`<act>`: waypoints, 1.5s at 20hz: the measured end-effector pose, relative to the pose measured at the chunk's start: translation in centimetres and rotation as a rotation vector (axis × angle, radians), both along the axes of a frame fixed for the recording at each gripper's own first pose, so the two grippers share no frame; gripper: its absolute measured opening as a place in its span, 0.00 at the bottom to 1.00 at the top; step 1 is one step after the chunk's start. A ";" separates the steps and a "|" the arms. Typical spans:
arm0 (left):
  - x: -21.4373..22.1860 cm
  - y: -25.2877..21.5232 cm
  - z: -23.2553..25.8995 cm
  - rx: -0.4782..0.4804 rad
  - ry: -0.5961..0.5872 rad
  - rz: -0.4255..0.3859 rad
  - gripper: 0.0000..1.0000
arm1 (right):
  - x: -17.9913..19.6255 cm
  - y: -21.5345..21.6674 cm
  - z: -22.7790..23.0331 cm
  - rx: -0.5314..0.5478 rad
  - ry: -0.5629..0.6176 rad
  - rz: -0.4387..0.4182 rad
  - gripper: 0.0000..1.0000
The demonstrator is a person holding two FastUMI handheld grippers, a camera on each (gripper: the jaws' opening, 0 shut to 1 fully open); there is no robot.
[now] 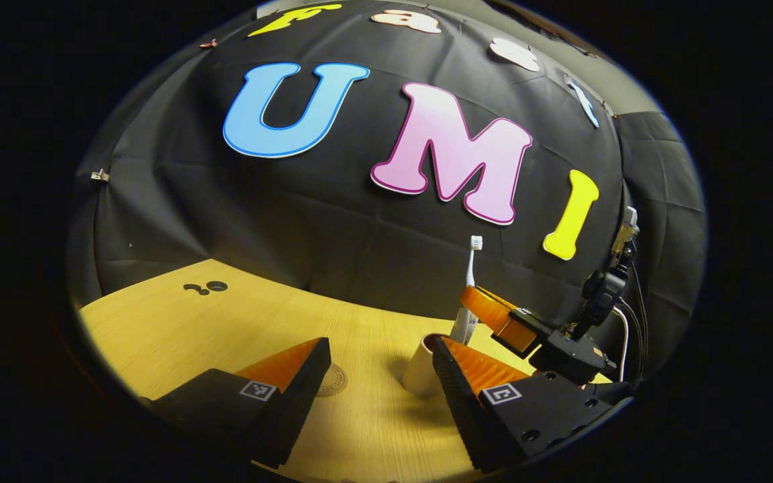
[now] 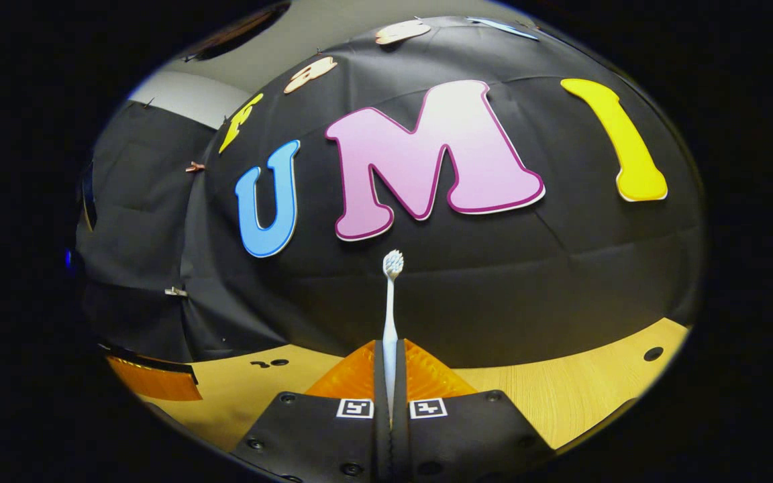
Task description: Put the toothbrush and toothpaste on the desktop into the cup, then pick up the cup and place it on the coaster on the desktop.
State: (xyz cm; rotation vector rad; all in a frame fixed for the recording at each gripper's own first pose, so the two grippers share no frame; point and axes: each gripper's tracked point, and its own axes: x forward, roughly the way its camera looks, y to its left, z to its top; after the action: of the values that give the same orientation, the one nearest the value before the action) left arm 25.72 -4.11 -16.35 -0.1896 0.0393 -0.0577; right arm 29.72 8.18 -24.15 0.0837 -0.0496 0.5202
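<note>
White toothbrush (image 2: 390,322), pinched upright in the right gripper (image 2: 390,376), hangs over the cup (image 1: 421,367); next, lower and release, left gripper (image 1: 376,386) wide beside the cup.

Black cloth wall (image 1: 333,221) behind, wrinkled, held by small clips (image 1: 98,176). Light wood tabletop (image 1: 178,329) (few small dark holes (image 2: 653,353) in it). Pale grey wall (image 2: 185,97) above cloth. Warm light on wood.

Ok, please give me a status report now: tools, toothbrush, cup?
Right tool shut on toothbrush, held upright above the cup. Left tool open, empty, beside cup. Coaster bare. Toothpaste not sighted.
</note>
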 end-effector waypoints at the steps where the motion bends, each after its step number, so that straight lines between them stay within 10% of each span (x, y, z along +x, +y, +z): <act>1: 0.1 -0.1 -0.2 0.003 0.002 -0.002 0.95 | 0.1 0.0 0.0 -0.004 -0.014 -0.003 0.07; 4: 0.2 -0.7 -1.0 0.013 0.016 -0.009 0.95 | -0.4 0.5 -0.4 0.009 -0.007 0.017 0.22; 7: 0.2 -1.4 -1.3 0.018 0.022 -0.019 0.95 | -0.9 0.3 0.0 -0.014 -0.011 0.009 0.88; 22: -7.6 0.3 -1.4 0.090 0.173 0.047 0.95 | -4.9 -4.1 2.0 -0.142 0.251 -0.096 0.93; 30: -12.8 4.6 -2.5 0.072 0.273 0.069 0.95 | -4.9 -6.2 -3.5 -0.258 0.644 -0.230 0.94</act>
State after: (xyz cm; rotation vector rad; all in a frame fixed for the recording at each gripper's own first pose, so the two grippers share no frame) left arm 12.88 0.51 -18.85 -0.1253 0.3062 0.0386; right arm 24.81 2.00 -27.63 -0.0101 0.6293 0.2478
